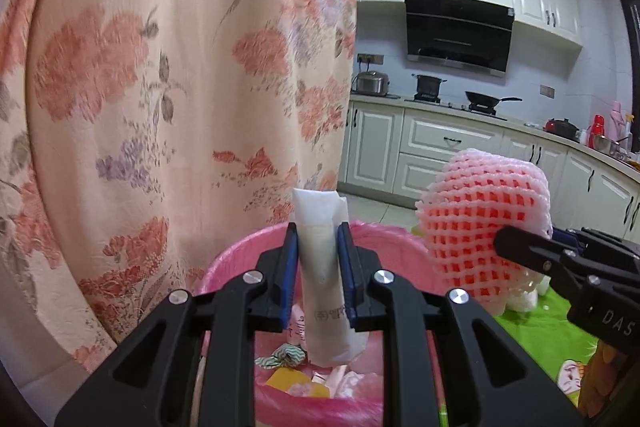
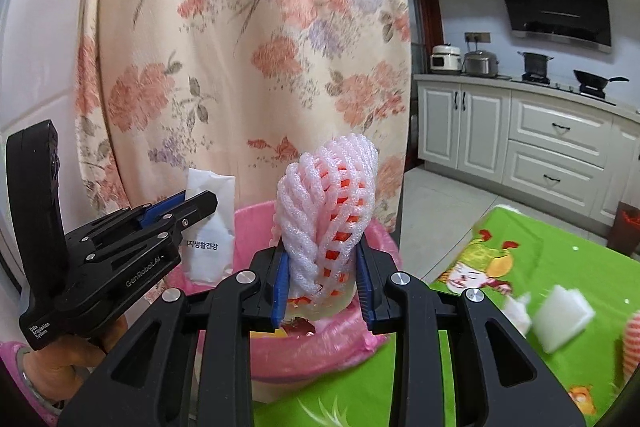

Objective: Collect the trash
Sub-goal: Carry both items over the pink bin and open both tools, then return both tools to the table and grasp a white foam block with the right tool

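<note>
Both grippers hang over a pink-lined bin (image 1: pixel 240 259), ready to drop trash. The left gripper (image 1: pixel 318 275) is clamped on a white packet (image 1: pixel 322 267); the right gripper (image 2: pixel 322 283) squeezes a pink foam fruit net (image 2: pixel 328 203). Next, each must loosen above the opening. Only the left view shows rubbish already inside; only the right shows scraps on the green tablecloth (image 2: pixel 540 255).

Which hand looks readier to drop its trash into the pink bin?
Probably left: its gripper holds the white packet right above the bin. The right gripper's foam net is nearer the rim.
</note>
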Demonstrator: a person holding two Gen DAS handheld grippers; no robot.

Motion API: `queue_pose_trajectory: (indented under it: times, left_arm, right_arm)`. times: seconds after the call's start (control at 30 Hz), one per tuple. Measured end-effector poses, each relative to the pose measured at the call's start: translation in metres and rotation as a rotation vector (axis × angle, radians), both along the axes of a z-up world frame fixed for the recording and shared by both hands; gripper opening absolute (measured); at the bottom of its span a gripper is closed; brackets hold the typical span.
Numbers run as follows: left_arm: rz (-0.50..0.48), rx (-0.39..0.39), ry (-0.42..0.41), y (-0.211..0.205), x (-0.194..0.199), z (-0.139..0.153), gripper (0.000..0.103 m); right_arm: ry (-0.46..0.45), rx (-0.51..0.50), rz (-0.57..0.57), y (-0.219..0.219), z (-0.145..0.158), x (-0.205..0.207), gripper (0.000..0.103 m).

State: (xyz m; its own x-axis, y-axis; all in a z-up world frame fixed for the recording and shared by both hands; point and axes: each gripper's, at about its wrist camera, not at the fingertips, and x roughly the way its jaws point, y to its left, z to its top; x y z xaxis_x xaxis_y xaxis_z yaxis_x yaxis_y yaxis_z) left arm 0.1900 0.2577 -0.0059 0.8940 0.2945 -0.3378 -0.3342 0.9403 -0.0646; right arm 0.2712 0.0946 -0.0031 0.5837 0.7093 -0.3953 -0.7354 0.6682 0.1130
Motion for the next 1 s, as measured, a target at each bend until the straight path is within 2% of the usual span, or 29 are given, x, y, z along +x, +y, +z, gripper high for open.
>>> queue_pose_trajectory:
  times: [0.07, 0.13, 0.17, 0.2, 0.23, 0.27, 0.37, 0.47, 0.67, 0.9, 1.0]
  left_arm:
    - [0.005, -0.012, 0.010, 0.010, 0.007, -0.007, 0.020]
    - [0.002, -0.030, 0.013, 0.020, 0.012, -0.013, 0.025]
    - [0.003, -0.034, 0.019, 0.024, 0.015, -0.016, 0.032]
    - [0.008, -0.033, 0.026, 0.025, 0.017, -0.018, 0.054]
    - [0.011, -0.036, 0.025, 0.028, 0.017, -0.021, 0.064]
    - [0.018, -0.038, 0.023, 0.030, 0.017, -0.023, 0.068]
    - [0.044, -0.017, 0.038, 0.029, 0.014, -0.026, 0.069]
    - [0.062, -0.010, 0.024, 0.020, 0.004, -0.026, 0.075]
    - [0.057, 0.026, -0.028, -0.021, -0.022, -0.017, 0.098]
    - [0.002, 0.073, -0.025, -0.084, -0.035, -0.012, 0.098]
    - [-0.030, 0.042, -0.020, -0.105, -0.037, -0.013, 0.098]
  right_arm:
    - [0.007, -0.015, 0.009, 0.010, -0.006, 0.006, 0.029]
    - [0.004, -0.039, 0.021, 0.019, -0.014, 0.010, 0.034]
    - [0.002, -0.049, 0.023, 0.022, -0.017, 0.012, 0.039]
    - [0.002, -0.068, 0.022, 0.025, -0.022, 0.014, 0.054]
    - [0.003, -0.079, 0.022, 0.027, -0.024, 0.015, 0.061]
    - [0.001, -0.083, 0.024, 0.027, -0.027, 0.015, 0.061]
    - [-0.013, -0.077, 0.017, 0.016, -0.028, 0.010, 0.061]
    - [-0.021, -0.049, -0.001, -0.002, -0.025, 0.002, 0.062]
    - [-0.050, -0.031, -0.048, -0.044, -0.020, -0.022, 0.062]
    - [-0.027, -0.021, -0.137, -0.101, -0.027, -0.041, 0.065]
    - [-0.018, -0.014, -0.183, -0.127, -0.031, -0.048, 0.067]
